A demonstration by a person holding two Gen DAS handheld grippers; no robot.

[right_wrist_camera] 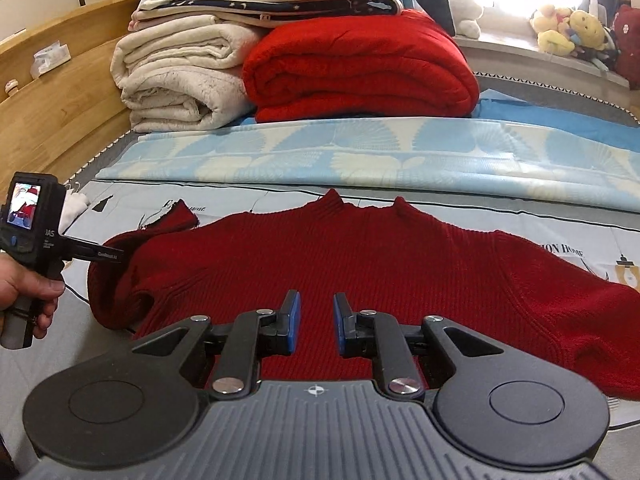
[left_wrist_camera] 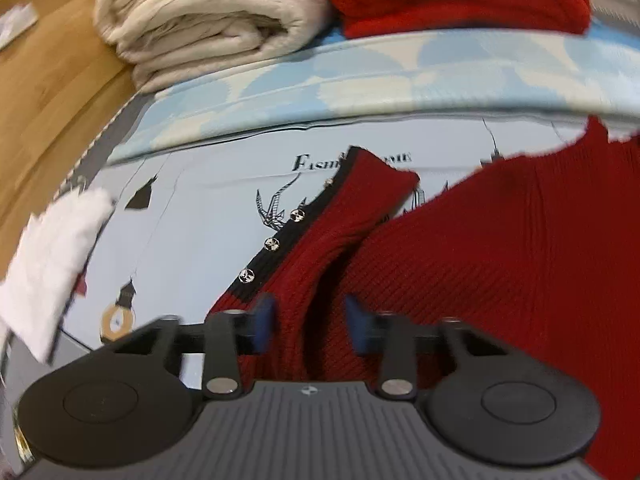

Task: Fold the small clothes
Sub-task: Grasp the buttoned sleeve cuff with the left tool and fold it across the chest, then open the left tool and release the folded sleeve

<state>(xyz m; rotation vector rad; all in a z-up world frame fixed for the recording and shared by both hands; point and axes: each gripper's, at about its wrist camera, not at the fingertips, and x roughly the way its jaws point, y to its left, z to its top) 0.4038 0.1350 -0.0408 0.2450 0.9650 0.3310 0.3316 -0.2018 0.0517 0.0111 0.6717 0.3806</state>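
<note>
The red sweater (right_wrist_camera: 360, 264) lies spread flat, apparently unfolded; left tool (left_wrist_camera: 310, 322) spread over its left sleeve (left_wrist_camera: 320, 240), right tool (right_wrist_camera: 316, 322) spread, empty.

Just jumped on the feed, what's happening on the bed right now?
A person is working a dark red sweater spread flat on the printed bedsheet. The left tongs are open at its folded-in sleeve, the one with the rhinestone-studded cuff. The right tongs are open above the hem, holding nothing. Folded blankets are stacked behind.
</note>
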